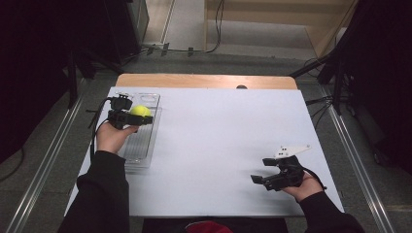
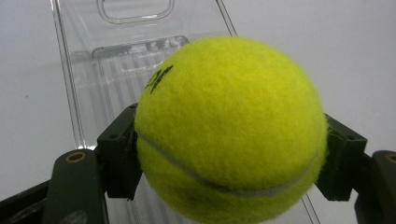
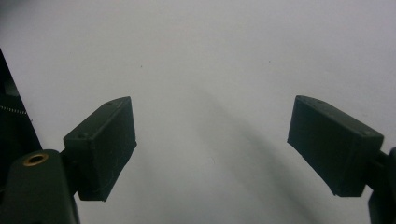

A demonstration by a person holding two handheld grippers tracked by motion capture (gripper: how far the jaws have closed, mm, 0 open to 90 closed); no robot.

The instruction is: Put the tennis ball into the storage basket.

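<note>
Left gripper (image 1: 142, 118): closed on the tennis ball (image 1: 140, 111), one jaw pressing on each side of it, as the left gripper view shows.
Tennis ball: held above the far half of the clear tray (image 1: 145, 148), off its floor as far as the high view tells; the seam and a dark logo face the left gripper's camera.
Clear tray: long, ribbed plastic, lying lengthwise along the left edge of the bench (image 1: 218, 136), with a handle cut-out (image 2: 134, 11) at its far end.
Step in hand: by my reading, carrying the ball over the tray, either to set it down or to lift it away.
Doing it well: keep the squeeze even and across the ball's middle, since the felt gives and a round thing can squirt out of flat pads. Move level and slowly. If it is to go down, lower it until it rests on the ribs before letting go, so it does not roll.
Risk: the light tray may slide if the jaws knock its wall.
Right gripper (image 1: 258, 178): jaws wide apart with nothing between them, over bare bench at the near right, well apart from the tray.
</note>
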